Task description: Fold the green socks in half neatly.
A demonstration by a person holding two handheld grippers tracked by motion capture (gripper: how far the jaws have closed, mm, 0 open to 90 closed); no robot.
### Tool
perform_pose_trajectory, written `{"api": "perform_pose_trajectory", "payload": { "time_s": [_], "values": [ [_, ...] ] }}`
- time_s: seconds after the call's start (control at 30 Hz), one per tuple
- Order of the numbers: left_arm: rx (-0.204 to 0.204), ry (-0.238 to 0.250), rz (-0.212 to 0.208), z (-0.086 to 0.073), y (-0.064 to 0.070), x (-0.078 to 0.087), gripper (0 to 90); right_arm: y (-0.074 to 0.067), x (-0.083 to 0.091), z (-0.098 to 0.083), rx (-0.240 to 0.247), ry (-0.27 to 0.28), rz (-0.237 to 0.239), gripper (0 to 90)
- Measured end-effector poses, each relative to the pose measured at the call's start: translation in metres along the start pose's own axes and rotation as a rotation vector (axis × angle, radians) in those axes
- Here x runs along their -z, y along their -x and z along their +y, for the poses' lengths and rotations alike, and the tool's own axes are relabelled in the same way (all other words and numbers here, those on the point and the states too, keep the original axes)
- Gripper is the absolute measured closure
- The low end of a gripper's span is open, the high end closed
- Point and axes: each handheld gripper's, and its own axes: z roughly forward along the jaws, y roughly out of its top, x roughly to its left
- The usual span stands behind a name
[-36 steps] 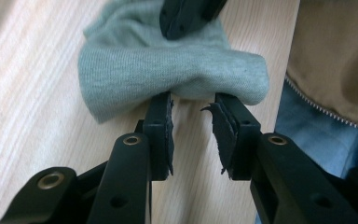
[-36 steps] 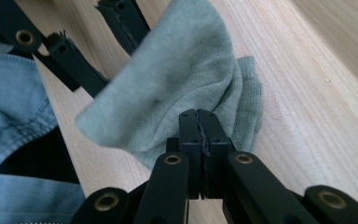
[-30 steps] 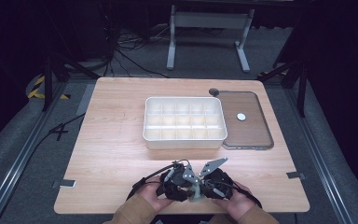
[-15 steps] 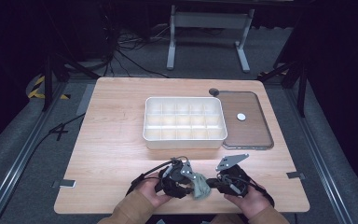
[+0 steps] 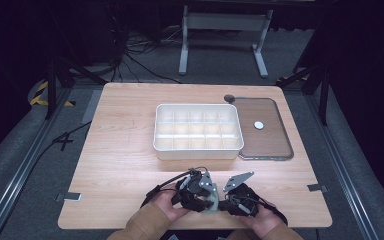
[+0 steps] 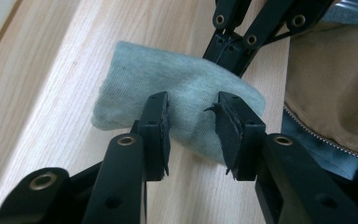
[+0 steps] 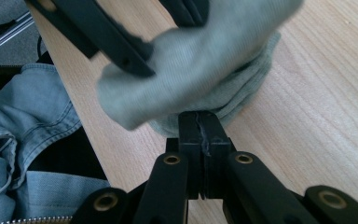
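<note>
Since the earlier frames the right gripper [image 5: 228, 204] has shifted rightward along the near table edge, and the left gripper's [image 6: 192, 122] jaws have just been opening, standing apart with the grey-green cloth [image 6: 177, 100] between them, pads not pressing. Right gripper's jaws are pressed together on the cloth's edge [image 7: 214, 109], the cloth lying folded on the wooden table [image 5: 125, 165] near the front edge between both hands. Behind sit a white compartment tray [image 5: 198, 131] and, just beside it, a dark lid [image 5: 267, 142]; dark floor, cables and a metal stand [image 5: 222, 30] lie beyond.
</note>
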Motion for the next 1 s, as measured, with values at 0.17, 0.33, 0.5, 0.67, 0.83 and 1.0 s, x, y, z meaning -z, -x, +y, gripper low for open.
{"api": "perform_pose_trajectory", "payload": {
  "time_s": [0.17,0.33,0.5,0.67,0.83,1.0],
  "values": [
    [-0.003,-0.032,-0.003,0.005,0.001,-0.008,63.4,-0.002,0.003,-0.002,-0.006,-0.012,-0.014,87.8],
    [0.006,-0.054,0.01,0.006,0.0,-0.01,63.5,0.004,0.032,0.0,-0.076,0.09,-0.054,83.7],
    [0.011,-0.057,0.022,0.007,0.002,-0.01,63.7,0.001,0.041,0.009,-0.116,0.199,-0.044,76.5],
    [0.004,-0.052,0.03,0.006,0.003,-0.008,63.9,-0.002,0.026,0.014,-0.135,0.159,-0.083,67.2],
    [0.02,-0.047,0.028,0.002,0.004,-0.004,63.5,0.007,0.014,0.011,-0.176,0.098,-0.089,62.7],
    [0.041,-0.057,0.025,-0.004,0.005,-0.005,63.2,0.013,0.011,0.01,-0.187,0.075,-0.083,56.9]
  ]
}}
